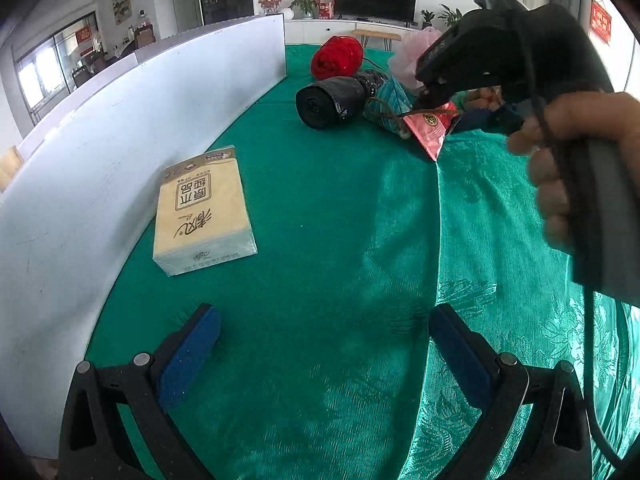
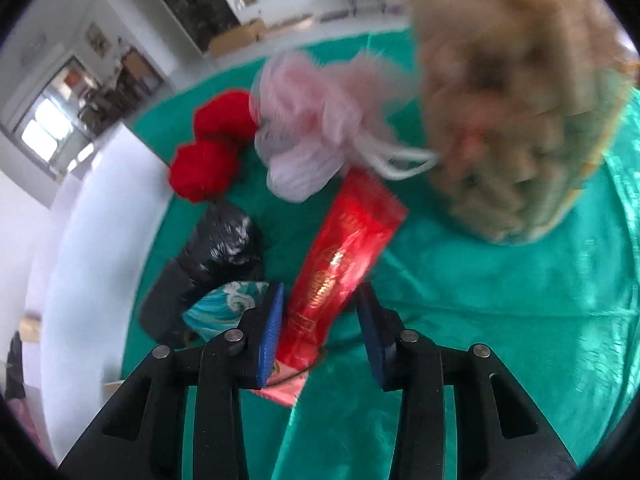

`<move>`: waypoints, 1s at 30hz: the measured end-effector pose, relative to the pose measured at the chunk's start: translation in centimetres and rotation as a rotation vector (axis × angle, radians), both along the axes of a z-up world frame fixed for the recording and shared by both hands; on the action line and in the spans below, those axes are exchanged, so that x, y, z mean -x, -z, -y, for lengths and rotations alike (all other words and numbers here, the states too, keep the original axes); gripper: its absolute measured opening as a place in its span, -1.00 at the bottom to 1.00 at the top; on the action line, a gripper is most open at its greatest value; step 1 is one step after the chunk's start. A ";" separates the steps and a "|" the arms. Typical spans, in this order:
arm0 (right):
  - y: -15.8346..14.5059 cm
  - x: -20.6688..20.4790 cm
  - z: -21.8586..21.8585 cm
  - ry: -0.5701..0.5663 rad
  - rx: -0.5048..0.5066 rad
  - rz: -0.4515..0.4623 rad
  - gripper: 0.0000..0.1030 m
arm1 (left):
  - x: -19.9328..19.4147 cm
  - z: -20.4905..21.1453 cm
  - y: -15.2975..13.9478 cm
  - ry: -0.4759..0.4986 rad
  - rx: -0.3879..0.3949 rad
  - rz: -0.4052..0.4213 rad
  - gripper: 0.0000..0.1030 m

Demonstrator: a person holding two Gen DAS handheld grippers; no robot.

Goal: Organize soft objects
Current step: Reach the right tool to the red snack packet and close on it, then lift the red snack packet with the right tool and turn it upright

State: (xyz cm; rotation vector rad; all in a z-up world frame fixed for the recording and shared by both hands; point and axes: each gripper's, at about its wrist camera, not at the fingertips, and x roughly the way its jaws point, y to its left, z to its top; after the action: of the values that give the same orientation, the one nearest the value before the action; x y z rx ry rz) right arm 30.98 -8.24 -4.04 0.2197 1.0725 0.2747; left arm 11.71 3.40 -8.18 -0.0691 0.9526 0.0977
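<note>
Pick-up step, by my reading: right hand-held gripper (image 2: 320, 328) straddles the red packet (image 2: 344, 256) in the far pile, fingers apart, not yet pinching; next it must close squarely. Left hand-held gripper (image 1: 324, 344) hangs wide apart over green tabletop (image 1: 328, 216). Tissue pack (image 1: 202, 210) lies beside the white board (image 1: 120, 128). No container identifiable.

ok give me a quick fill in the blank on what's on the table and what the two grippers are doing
1. The tablecloth is ____ in colour.
2. The red packet lies between the fingers of the ____ gripper.
3. The left gripper hovers ____, holding nothing.
4. The tissue pack lies beside the ____ board.

Missing words: green; right; open; white
</note>
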 end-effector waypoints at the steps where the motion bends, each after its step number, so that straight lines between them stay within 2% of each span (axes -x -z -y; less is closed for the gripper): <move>1: 0.0 -0.1 -0.1 -0.011 0.002 0.000 -0.19 | 0.0 0.0 0.0 0.000 0.000 0.000 1.00; 2: 0.1 0.0 -0.2 -0.030 0.006 -0.003 -0.29 | 0.0 0.0 0.0 0.001 0.001 0.000 1.00; 3: 0.1 0.1 -0.2 -0.049 0.012 -0.010 -0.50 | -0.1 0.0 0.0 0.001 0.001 0.000 1.00; 5: -0.1 0.9 0.0 -0.096 0.016 -0.038 -0.64 | -0.2 0.0 0.0 0.001 0.001 0.000 1.00; 9: -1.2 3.8 2.3 -0.171 0.026 -0.055 -0.64 | -0.2 0.0 0.0 0.001 0.000 0.000 1.00; 12: -2.3 6.4 5.9 -0.177 0.002 -0.065 -0.64 | -0.2 0.0 0.0 0.000 0.000 0.001 1.00; 17: -2.3 11.2 14.9 0.001 -0.159 -0.098 -0.64 | -0.2 0.0 0.0 0.000 0.000 0.001 1.00; 20: -0.8 14.5 18.9 0.106 -0.179 -0.112 -0.64 | -0.2 0.0 0.0 0.000 0.000 0.001 1.00; 23: 1.1 17.3 23.0 0.227 -0.293 -0.144 -0.63 | -0.2 0.0 0.0 0.000 0.000 0.001 1.00; 25: 1.5 19.0 25.2 0.309 -0.374 -0.089 -0.63 | -0.2 0.0 0.1 0.000 0.000 0.001 1.00; 27: 1.4 19.8 26.6 0.376 -0.399 -0.004 -0.63 | -0.2 0.0 0.1 -0.001 0.000 0.002 1.00; 30: 0.3 19.3 27.4 0.472 -0.376 0.102 -0.63 | -0.2 0.0 0.1 0.000 0.000 0.002 1.00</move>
State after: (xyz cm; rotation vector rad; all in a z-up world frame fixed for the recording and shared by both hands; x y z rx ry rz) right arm 11.71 -35.68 -4.33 0.7757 0.8323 0.0574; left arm 11.95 3.36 -8.24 -0.0688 0.9509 0.0976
